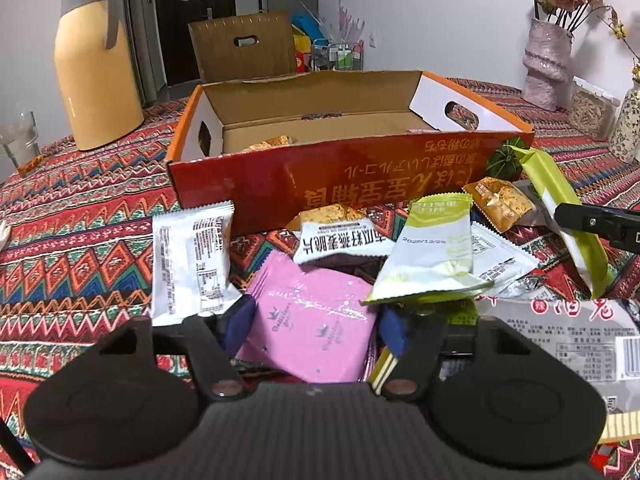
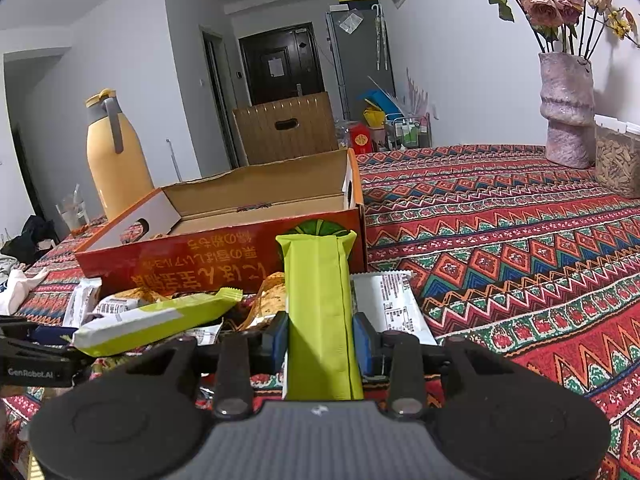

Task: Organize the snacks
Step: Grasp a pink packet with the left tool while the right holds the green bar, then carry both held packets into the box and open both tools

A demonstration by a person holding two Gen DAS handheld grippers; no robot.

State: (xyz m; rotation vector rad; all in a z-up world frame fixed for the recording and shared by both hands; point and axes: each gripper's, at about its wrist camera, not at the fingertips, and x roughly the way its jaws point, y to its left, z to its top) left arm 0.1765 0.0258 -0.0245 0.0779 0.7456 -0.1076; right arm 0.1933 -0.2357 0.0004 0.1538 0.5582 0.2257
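Observation:
An open red-and-orange cardboard box (image 1: 348, 176) stands on the patterned tablecloth with a snack or two inside. In front of it lies a pile of snack packets. My left gripper (image 1: 316, 324) points down at the pile, its blue pads against both edges of a pink packet (image 1: 316, 320). A white packet (image 1: 192, 264) and a green-and-white packet (image 1: 432, 256) lie beside it. My right gripper (image 2: 320, 336) is shut on a long lime-green bar (image 2: 320, 304) and holds it just before the box's near wall (image 2: 224, 256). That same bar (image 1: 560, 200) shows at the right of the left wrist view.
A yellow thermos (image 1: 96, 68) and a glass (image 1: 20, 140) stand left of the box. A pink vase with flowers (image 1: 546, 60) and a seed container (image 1: 592, 112) stand at the far right. A large grey packet (image 1: 580, 340) lies near right. Bare tablecloth (image 2: 520, 240) spreads right of the box.

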